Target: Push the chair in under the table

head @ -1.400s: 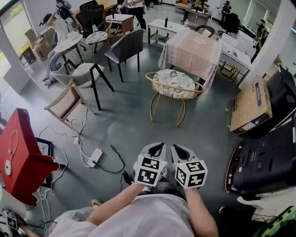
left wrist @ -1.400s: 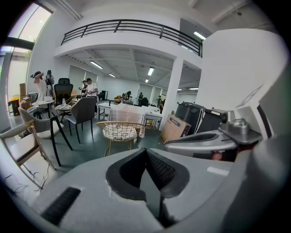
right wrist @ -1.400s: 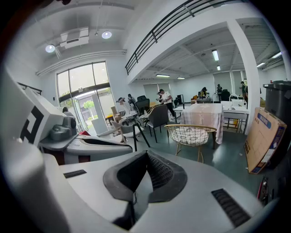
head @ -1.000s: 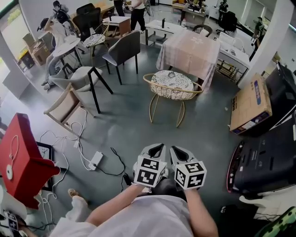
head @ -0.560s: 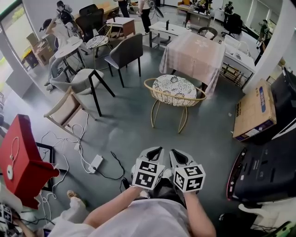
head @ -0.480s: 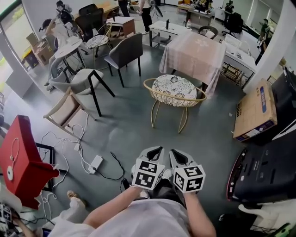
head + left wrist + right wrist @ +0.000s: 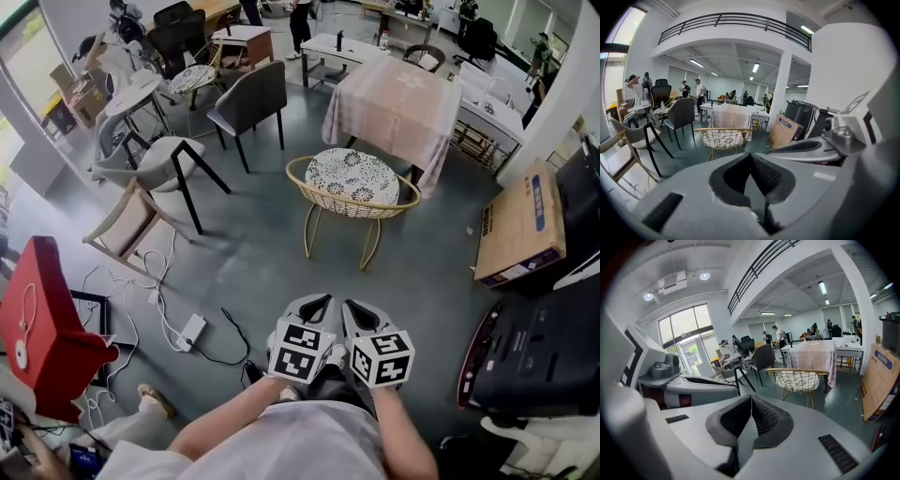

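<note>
I held 2 grippers side by side, my left gripper (image 7: 317, 302) and my right gripper (image 7: 356, 306), both with jaws closed on nothing. 1 wire chair (image 7: 353, 183) stood just in front of the 1 cloth-covered table (image 7: 398, 103), its seat not under it. Left of the table I counted 3 nearer chairs: a dark chair (image 7: 253, 98), a pale chair (image 7: 155, 155) and a wooden chair (image 7: 122, 220). 1 cardboard box (image 7: 523, 225) lay right of the table. The cloth hid the table's legs. I couldn't tell whether the wire chair touched it. Since the earlier frame the wire chair had kept its place by the table, and my jaws had stayed closed.
</note>
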### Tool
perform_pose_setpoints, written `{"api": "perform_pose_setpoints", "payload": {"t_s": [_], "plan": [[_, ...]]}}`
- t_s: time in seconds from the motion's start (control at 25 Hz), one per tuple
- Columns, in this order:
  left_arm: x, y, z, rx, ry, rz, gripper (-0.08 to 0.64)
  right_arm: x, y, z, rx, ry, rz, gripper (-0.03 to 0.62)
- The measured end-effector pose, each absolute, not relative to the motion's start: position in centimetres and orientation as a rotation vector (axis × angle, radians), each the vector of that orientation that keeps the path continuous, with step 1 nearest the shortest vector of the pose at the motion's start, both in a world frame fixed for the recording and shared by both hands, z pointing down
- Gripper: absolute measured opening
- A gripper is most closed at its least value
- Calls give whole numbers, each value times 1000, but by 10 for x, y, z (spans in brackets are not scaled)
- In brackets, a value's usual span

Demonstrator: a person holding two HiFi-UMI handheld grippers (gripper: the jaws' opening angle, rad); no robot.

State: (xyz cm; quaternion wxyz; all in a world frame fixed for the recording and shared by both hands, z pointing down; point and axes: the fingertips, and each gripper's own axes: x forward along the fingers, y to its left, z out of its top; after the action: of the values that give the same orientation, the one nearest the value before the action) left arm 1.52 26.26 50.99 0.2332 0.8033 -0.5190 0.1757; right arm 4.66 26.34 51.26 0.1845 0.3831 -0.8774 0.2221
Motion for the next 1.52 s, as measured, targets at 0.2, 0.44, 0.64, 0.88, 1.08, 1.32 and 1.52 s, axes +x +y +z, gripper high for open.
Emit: {"api": "perform_pose_setpoints", "payload": {"t_s": [0.2, 0.44, 0.64, 0.88, 1.08, 1.32, 1.52], "plan": [[15, 239, 511, 2194, -1440, 499, 6, 46, 240, 515, 1056, -2482, 629, 5], [20, 209, 512, 2177, -1460, 517, 6, 58, 209, 516, 1044, -2489, 632, 5], [36, 185, 514, 2163, -1475, 553, 6, 80, 184, 520, 1033, -2491, 637, 5], [48, 162, 509, 2177, -1513, 601, 6, 98, 160, 518, 1014, -2499, 611, 5], [52, 148, 506, 2182, -1540, 644, 6, 110, 145, 517, 998, -2504, 581, 5], [44, 135, 517, 2161, -1572, 681, 6, 112, 134, 525, 955, -2491, 522, 5], [36, 116, 522, 2184, -1590, 684, 6, 111, 120, 534, 925, -2467, 494, 5]]}}
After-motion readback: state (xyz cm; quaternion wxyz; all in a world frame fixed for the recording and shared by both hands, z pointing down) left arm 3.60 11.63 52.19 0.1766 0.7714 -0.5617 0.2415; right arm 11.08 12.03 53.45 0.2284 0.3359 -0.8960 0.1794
